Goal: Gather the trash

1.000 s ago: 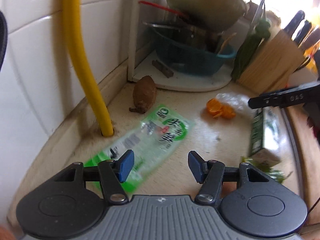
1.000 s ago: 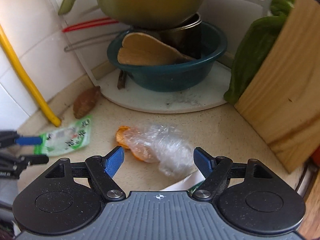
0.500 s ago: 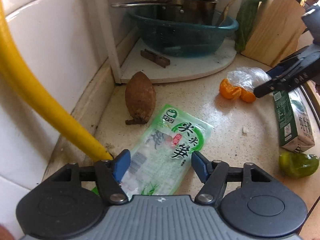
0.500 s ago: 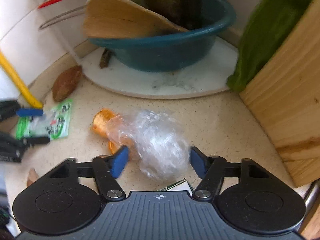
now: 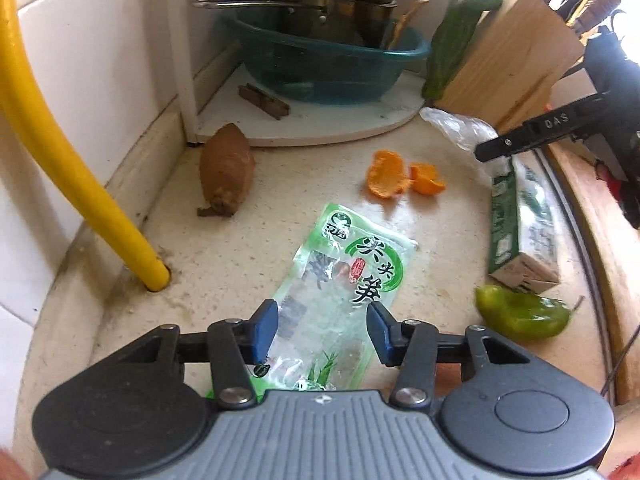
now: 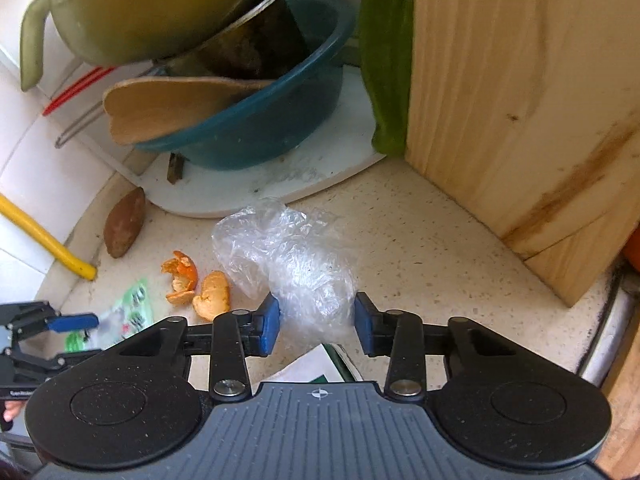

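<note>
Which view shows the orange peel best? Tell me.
The left wrist view: the orange peel lies in the open on the counter, both pieces clear. The right wrist view also shows it, smaller and off to the side, beside the plastic wrap.

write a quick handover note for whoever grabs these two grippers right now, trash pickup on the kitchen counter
Left gripper: open, fingers either side of the green snack wrapper, not clamped.
Right gripper: open around the crumpled clear plastic bag, pads close to it but grip not confirmed.
On the counter: orange peels, green carton, green pepper, brown sweet potato.
Done: nothing visibly collected.
Left: close on wrapper and bag, lift them, then the peels and carton. No bin in view.
</note>
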